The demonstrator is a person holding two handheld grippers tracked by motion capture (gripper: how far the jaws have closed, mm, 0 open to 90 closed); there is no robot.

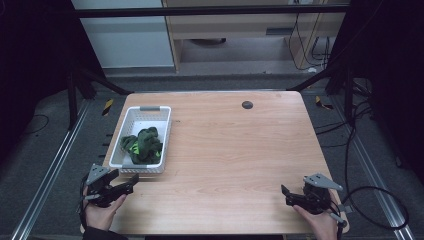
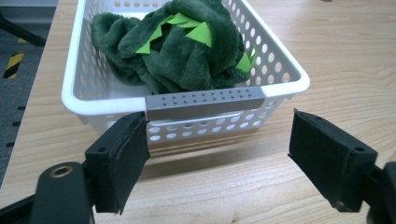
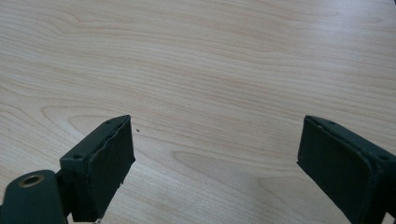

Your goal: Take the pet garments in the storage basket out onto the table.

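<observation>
A white perforated basket [image 1: 128,116] stands at the table's left side, with a dark green plush toy [image 1: 142,145] bearing bright green spikes inside it. In the left gripper view the basket [image 2: 285,70] has a grey handle [image 2: 203,101] on its near rim and the plush toy [image 2: 187,56] fills its near end. My left gripper [image 1: 131,181] is open, held just in front of the basket's near end. My right gripper [image 1: 286,195] is open at the front right of the table, over bare wood [image 3: 210,84]. Both have nothing between their jaws.
The wooden table [image 1: 235,150] has a small dark round cap [image 1: 247,104] near its far edge. Black cables [image 1: 370,200] lie on the floor at the right. Metal rails run along both sides of the table.
</observation>
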